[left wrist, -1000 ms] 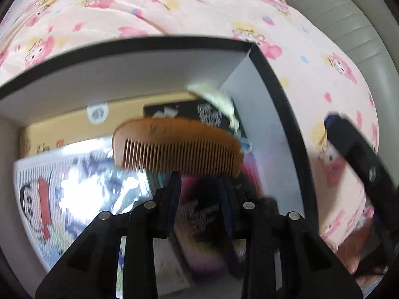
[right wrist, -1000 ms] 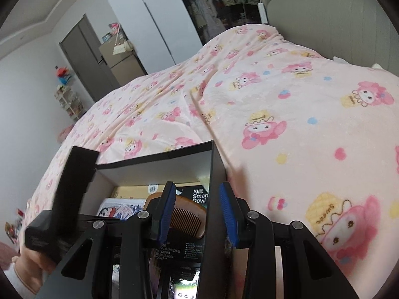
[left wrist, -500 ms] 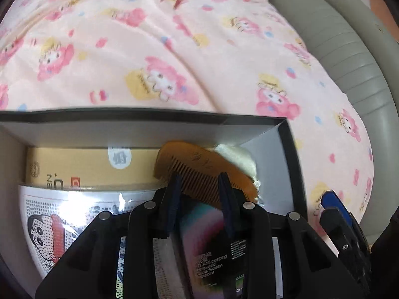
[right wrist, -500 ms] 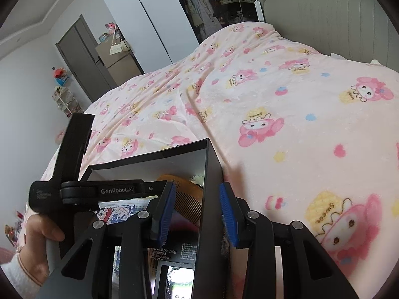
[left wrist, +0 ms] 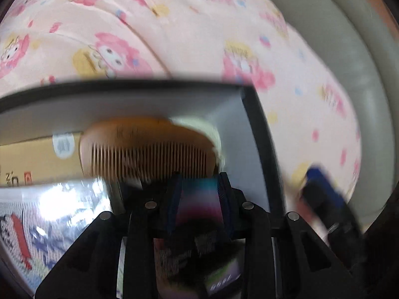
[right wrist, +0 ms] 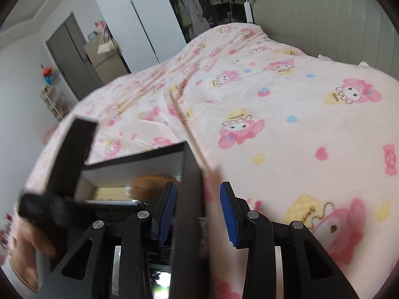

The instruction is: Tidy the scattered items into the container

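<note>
A black-rimmed box (left wrist: 124,87) with pale inner walls stands on the pink bedspread (left wrist: 187,37). A wooden comb (left wrist: 149,147) lies level in its far right corner, just beyond my left gripper (left wrist: 199,184). That gripper hangs open over the box, and only a dark, colourful carton (left wrist: 199,199) shows between its pads. In the right wrist view the comb (right wrist: 149,184) shows behind the box's right wall (right wrist: 189,169). My right gripper (right wrist: 198,211) is open astride that wall, and bedspread shows between the wall and the right pad.
The box also holds a tan carton (left wrist: 37,159), a shiny cartoon packet (left wrist: 49,214) and something soft and pale (left wrist: 212,129). A hand (right wrist: 25,249) holds the left gripper's body (right wrist: 69,162). A padded headboard (right wrist: 324,20) rises behind the bed. Wardrobe and door stand far left.
The left gripper has shifted over the box. The comb, slanted at its fingertips half a second ago, now lies level beyond them. The right gripper has stayed astride the wall.
</note>
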`<state>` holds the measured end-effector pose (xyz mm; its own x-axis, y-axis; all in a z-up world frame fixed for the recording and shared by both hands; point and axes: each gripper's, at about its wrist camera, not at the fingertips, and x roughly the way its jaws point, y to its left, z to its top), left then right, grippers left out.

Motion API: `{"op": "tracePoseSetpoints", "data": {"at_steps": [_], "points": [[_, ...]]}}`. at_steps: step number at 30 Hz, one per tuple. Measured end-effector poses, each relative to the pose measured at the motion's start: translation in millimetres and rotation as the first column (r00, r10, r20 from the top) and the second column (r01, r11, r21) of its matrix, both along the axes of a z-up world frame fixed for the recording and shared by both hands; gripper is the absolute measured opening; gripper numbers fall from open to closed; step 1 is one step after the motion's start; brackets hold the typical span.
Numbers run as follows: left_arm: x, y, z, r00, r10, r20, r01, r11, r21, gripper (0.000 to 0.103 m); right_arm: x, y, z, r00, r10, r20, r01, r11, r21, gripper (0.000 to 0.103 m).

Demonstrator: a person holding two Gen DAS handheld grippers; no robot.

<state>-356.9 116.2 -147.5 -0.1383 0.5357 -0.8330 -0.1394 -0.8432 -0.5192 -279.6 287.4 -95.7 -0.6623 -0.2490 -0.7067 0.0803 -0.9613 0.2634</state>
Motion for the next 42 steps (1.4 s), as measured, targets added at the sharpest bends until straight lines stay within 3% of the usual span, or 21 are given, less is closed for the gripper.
{"op": "tracePoseSetpoints", "data": {"at_steps": [4, 7, 10, 12, 15, 19, 23, 27, 30, 34, 39, 42], "points": [[2, -33, 15, 0.995, 0.102, -0.019, -0.1, 0.989, 0.113, 0.028, -8, -8, 6, 0.996, 0.083, 0.037, -0.084, 0.996, 0.034, 0.033], [2, -49, 22, 0.991, 0.124, -0.059, -0.122, 0.992, 0.033, 0.028, -10, -15, 18, 0.988, 0.149, 0.04, -0.148, 0.989, -0.031, 0.033], [9, -72, 20, 0.986, 0.166, -0.033, -0.166, 0.986, 0.014, 0.028, -12, -28, 30, 0.982, 0.186, 0.039, -0.178, 0.973, -0.146, 0.033], [13, -85, 18, 0.982, 0.187, -0.032, -0.187, 0.982, 0.001, 0.028, -18, -47, 30, 0.978, 0.196, 0.066, -0.188, 0.976, -0.112, 0.033], [22, -98, 11, 0.987, 0.162, -0.016, -0.162, 0.986, -0.048, 0.028, -31, -77, 8, 0.947, 0.265, 0.182, -0.25, 0.963, -0.101, 0.033], [18, -100, -8, 0.993, 0.105, 0.061, -0.107, 0.994, 0.038, 0.028, -40, -89, -20, 0.9, 0.298, 0.318, -0.281, 0.954, -0.099, 0.033], [3, -98, -15, 0.993, 0.108, 0.05, -0.11, 0.993, 0.035, 0.024, -41, -97, -27, 0.883, 0.289, 0.369, -0.281, 0.957, -0.076, 0.033], [-13, -93, -22, 0.992, 0.118, 0.048, -0.12, 0.991, 0.05, 0.024, -47, -91, -13, 0.93, 0.21, 0.302, -0.215, 0.976, -0.014, 0.033], [-19, -98, -31, 0.985, 0.142, 0.095, -0.153, 0.98, 0.126, 0.024, -49, -78, 3, 0.967, 0.152, 0.205, -0.154, 0.988, -0.006, 0.033], [-21, -104, -38, 0.979, 0.152, 0.138, -0.181, 0.957, 0.228, 0.026, -43, -63, 22, 0.99, 0.104, 0.099, -0.103, 0.995, -0.017, 0.033], [-30, -87, -44, 0.98, 0.155, 0.127, -0.178, 0.963, 0.201, 0.028, -35, -45, 30, 0.997, 0.067, 0.031, -0.065, 0.996, -0.057, 0.033], [-38, -73, -46, 0.983, 0.134, 0.122, -0.155, 0.971, 0.183, 0.029, -40, -48, 18, 0.996, 0.075, 0.056, -0.071, 0.995, -0.069, 0.033]]}}
